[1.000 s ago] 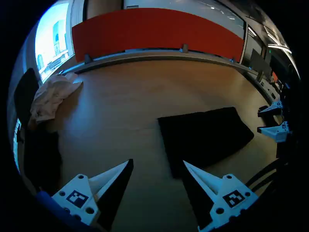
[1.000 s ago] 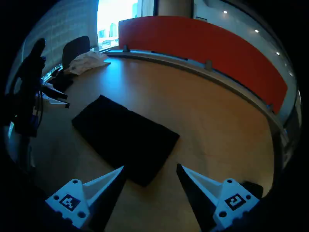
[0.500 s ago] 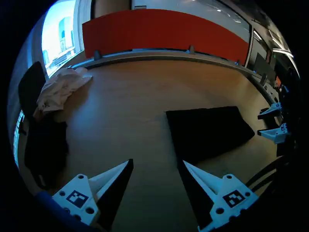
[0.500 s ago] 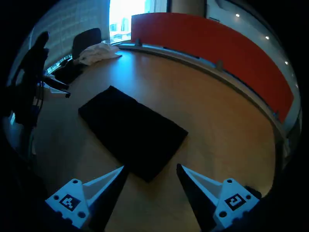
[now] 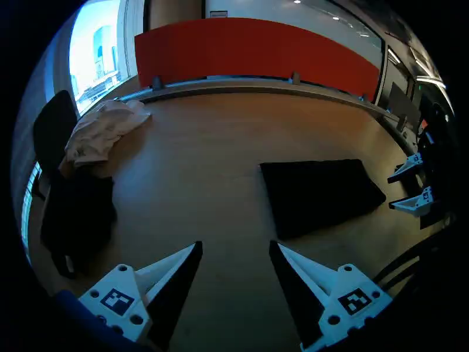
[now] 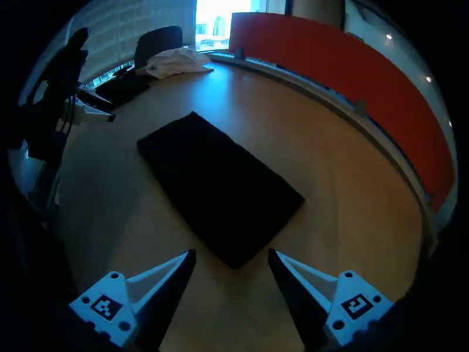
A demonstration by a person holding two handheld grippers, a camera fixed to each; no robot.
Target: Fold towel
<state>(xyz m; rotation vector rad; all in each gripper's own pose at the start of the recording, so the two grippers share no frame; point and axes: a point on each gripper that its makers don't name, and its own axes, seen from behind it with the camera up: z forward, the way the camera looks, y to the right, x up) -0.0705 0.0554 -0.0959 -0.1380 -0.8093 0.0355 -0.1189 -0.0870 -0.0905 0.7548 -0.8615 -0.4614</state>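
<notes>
Black towel [image 6: 220,179] lying flat on the wooden table [image 6: 340,193].
Left gripper [image 5: 235,245] and right gripper [image 6: 232,252] hover near it, both wide and empty.

We look down on the table [image 5: 193,158], fairly near; left gripper view faces the red divider [image 5: 258,50]; right gripper view the window [image 6: 217,26] (black towel [image 6: 223,182] shared).

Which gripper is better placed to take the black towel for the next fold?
Right, probably. The black towel has its near corner straight ahead between the open fingers of the right gripper; from the left gripper it sits off to one side.
</notes>
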